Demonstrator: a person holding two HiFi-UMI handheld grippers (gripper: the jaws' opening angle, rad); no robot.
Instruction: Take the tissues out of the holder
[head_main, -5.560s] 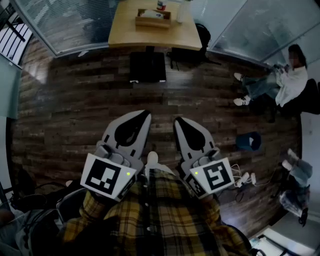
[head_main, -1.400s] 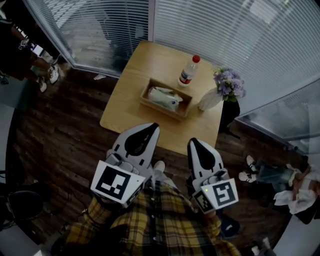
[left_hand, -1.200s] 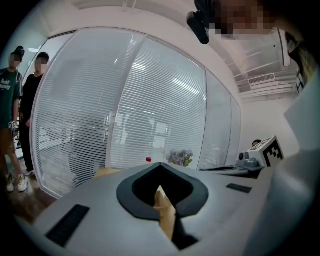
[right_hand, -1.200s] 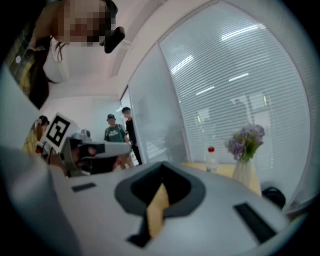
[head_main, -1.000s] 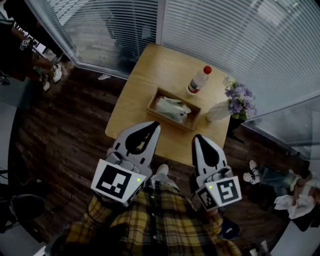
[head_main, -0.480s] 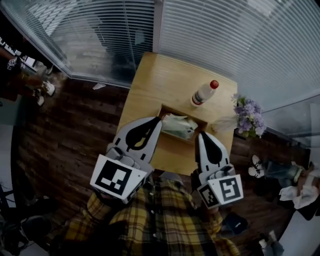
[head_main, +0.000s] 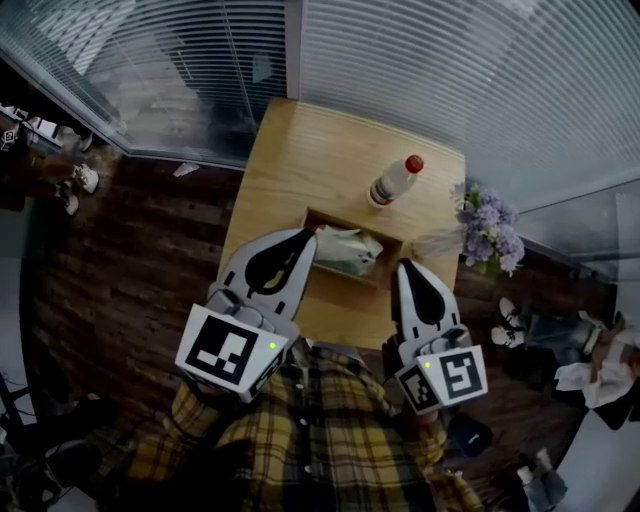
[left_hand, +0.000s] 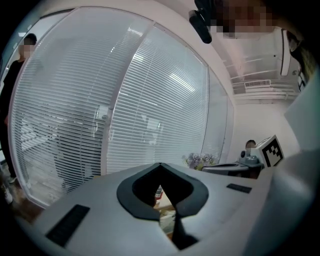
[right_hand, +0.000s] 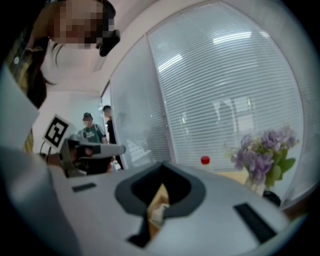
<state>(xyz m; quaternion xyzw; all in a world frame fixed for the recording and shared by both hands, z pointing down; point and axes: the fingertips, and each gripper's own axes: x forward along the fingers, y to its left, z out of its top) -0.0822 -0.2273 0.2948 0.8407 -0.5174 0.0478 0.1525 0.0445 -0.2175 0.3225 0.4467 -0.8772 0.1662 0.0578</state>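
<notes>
A pale tissue pack (head_main: 345, 250) lies in a shallow wooden holder (head_main: 392, 245) on a small wooden table (head_main: 300, 150). In the head view my left gripper (head_main: 308, 233) reaches over the table's near edge, its shut tip at the holder's left end with nothing in it. My right gripper (head_main: 404, 264) hovers just short of the holder's right end, its jaws together and empty. In the left gripper view, part of the pack (left_hand: 167, 220) shows through the gap behind the left gripper's (left_hand: 160, 164) tip. The holder (right_hand: 160, 197) shows the same way in the right gripper (right_hand: 161, 163) view.
A red-capped bottle (head_main: 393, 180) stands just behind the holder, and a vase of purple flowers (head_main: 487, 225) sits at the table's right corner. Blinds on glass walls (head_main: 430, 70) close the space behind. A person sits at the lower right (head_main: 590, 365).
Both grippers have moved forward toward the table and now reach the holder's ends. The table has drawn nearer in the head view. The jaws stayed together.
</notes>
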